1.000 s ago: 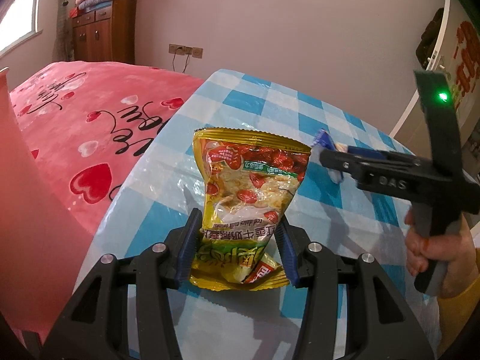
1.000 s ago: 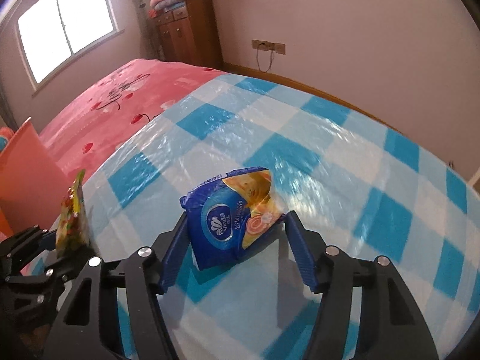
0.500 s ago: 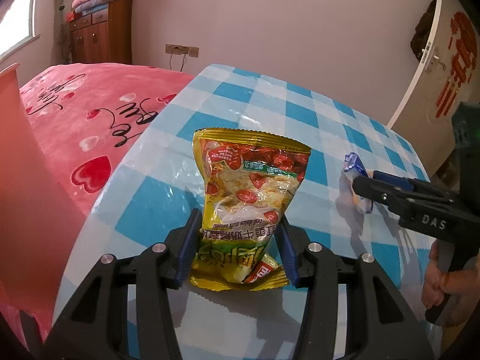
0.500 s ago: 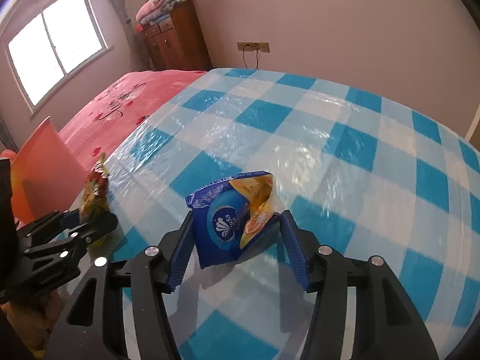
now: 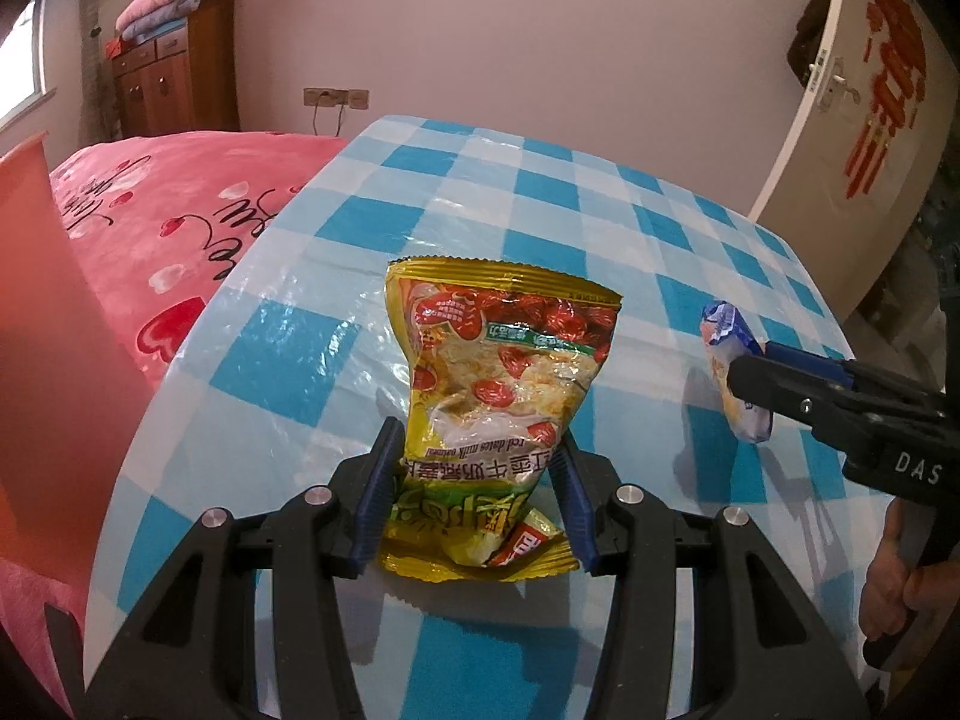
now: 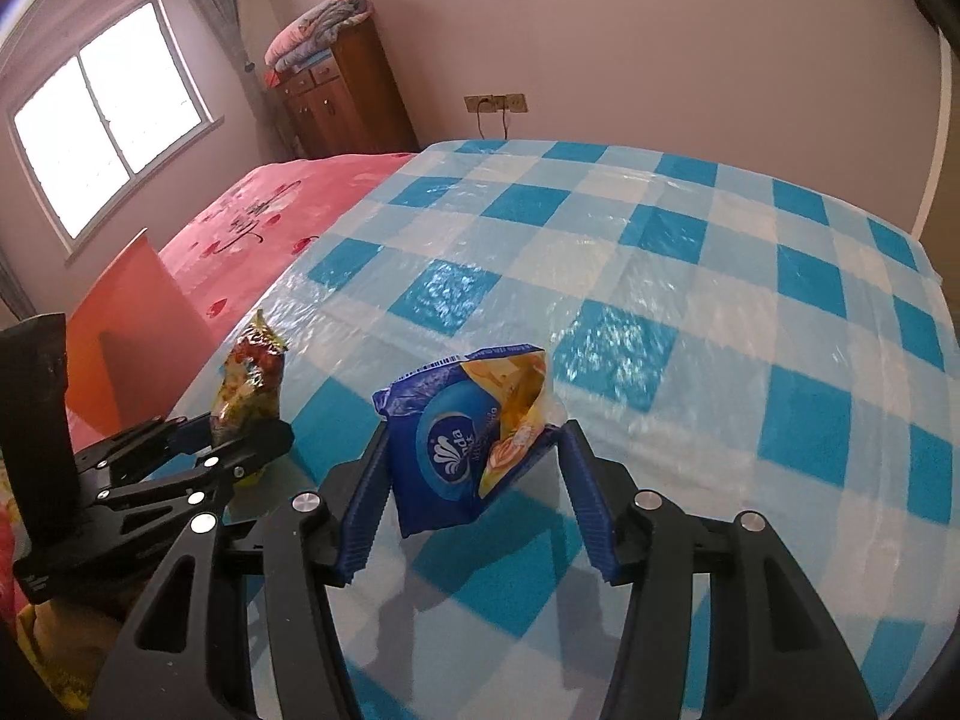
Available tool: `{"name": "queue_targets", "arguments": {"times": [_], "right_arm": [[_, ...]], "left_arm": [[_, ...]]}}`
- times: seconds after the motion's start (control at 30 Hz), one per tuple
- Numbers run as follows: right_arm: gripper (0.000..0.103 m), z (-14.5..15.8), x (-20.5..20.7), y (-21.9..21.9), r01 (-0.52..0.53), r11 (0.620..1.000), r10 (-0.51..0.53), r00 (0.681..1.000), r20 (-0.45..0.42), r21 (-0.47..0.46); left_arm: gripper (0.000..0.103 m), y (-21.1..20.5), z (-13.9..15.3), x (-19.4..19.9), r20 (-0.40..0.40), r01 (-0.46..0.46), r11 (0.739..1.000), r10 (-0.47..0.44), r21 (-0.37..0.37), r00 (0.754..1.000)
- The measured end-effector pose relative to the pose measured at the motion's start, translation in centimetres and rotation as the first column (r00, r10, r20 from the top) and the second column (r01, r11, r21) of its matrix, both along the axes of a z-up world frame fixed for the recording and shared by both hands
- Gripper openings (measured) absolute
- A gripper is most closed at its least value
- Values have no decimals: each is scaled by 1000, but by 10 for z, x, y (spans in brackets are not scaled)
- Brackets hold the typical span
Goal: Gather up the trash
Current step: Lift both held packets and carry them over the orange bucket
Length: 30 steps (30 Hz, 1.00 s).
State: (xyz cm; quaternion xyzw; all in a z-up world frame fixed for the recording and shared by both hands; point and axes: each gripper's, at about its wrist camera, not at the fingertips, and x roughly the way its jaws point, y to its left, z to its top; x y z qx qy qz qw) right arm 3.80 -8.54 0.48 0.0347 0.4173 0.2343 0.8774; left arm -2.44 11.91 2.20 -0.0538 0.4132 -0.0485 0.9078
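1. Jaws of the left gripper [image 5: 474,498] stand narrow and clench the lower part of a yellow snack packet [image 5: 498,396], one blue pad [image 5: 377,498] pressed against each side of it.
2. That packet stands upright between the pads, above the blue-and-white checked tablecloth [image 5: 420,204]; its crimped top edge is uppermost, and its front shows red dates, pale flakes and a green band, with the printed lettering upside down.
3. The packet's bottom seam flares out below the pads, with a red patch at one corner.
4. Jaws of the right gripper [image 6: 474,504] have just been closing and sit at a middling width around a blue tissue packet [image 6: 462,444]; the left pad lies against the packet's side and the right pad meets its crumpled orange-and-yellow corner, so it is grasping the packet.
5. The tissue packet looks crushed and partly torn open at the top, blue with a white emblem on the front and orange-yellow print on the folded part; it is held tilted above the tablecloth.
6. In the left wrist view the right gripper appears at the right edge, the tissue packet at its tips, with a person's hand [image 5: 900,588] on the handle.
7. A pink bedspread [image 5: 168,222] with red hearts lies beside the table.
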Motion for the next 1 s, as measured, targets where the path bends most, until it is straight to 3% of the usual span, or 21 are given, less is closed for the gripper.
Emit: {"name": "queue_targets", "arguments": {"times": [0.53,1.0], "right_arm": [[55,22,-53,-2,4,1000,-5,1000,19,27],[56,53,-73,22,-44,998,42,998,45,45]], "left_arm": [[50,2,45,-45,81,16,999,-19,46,997],[50,38,92,-79,176,-71,994,55,88,983]]}}
